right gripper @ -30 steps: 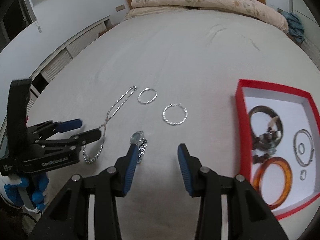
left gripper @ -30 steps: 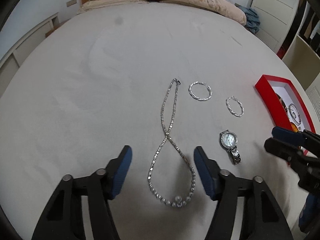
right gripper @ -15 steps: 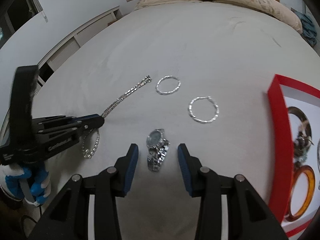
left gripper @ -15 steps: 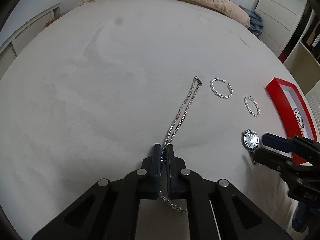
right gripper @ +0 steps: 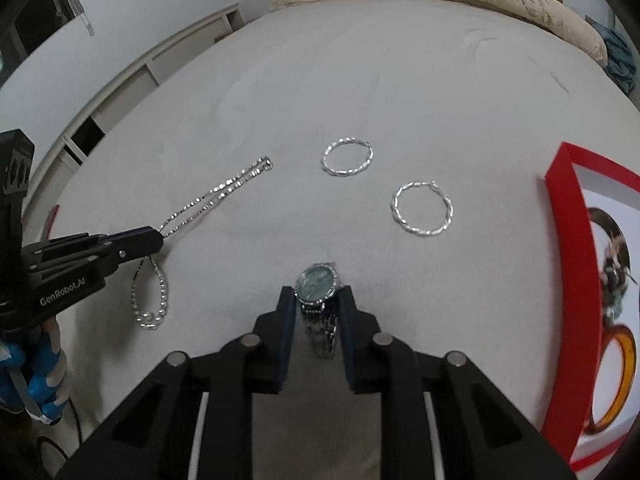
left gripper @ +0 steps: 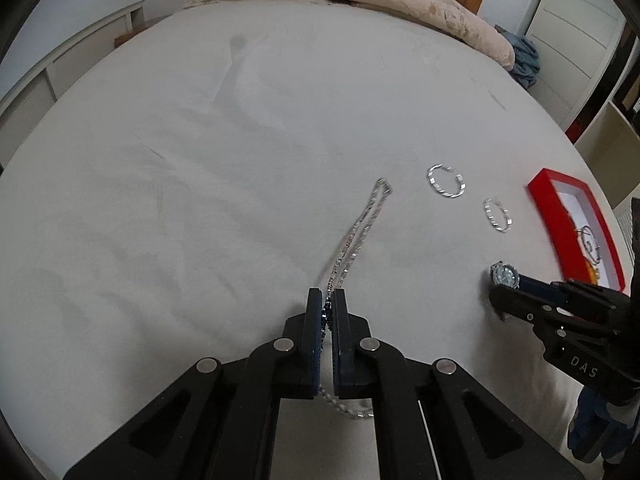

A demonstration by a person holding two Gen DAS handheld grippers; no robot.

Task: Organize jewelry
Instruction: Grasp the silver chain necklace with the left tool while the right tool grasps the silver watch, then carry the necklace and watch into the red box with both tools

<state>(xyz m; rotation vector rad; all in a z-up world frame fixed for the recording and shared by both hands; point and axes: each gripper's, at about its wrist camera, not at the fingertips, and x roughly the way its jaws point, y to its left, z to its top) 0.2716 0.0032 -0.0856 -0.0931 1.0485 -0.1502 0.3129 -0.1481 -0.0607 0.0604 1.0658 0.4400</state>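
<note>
The left gripper [left gripper: 328,306] is clamped on the necklace [left gripper: 362,222] near the middle of the chain, with both strands squeezed between its blue pads; the far end lies stretched on the bed sheet [left gripper: 240,160], and the beaded end hangs in a loop behind the fingers. The right gripper [right gripper: 317,300] stands over the watch [right gripper: 316,284] with its jaws apart, one finger at each side of the strap, but I judge it is not yet closed on it. The two hoop earrings [right gripper: 347,157] [right gripper: 422,209] lie free on the sheet between the necklace and the red box [right gripper: 568,240], which already holds bangles. The main risk, I think, is with the chain: it is thin and slippery, so it can slide out of the pads when it is lifted, or the trailing end can drag over the sheet and catch the nearer hoop. The hanging loop can also tangle when it is put in the box. For the watch, the jaws may close only on the flexible strap, so the heavy face can tip and slip out. The soft sheet may also be pinched together with it.
</note>
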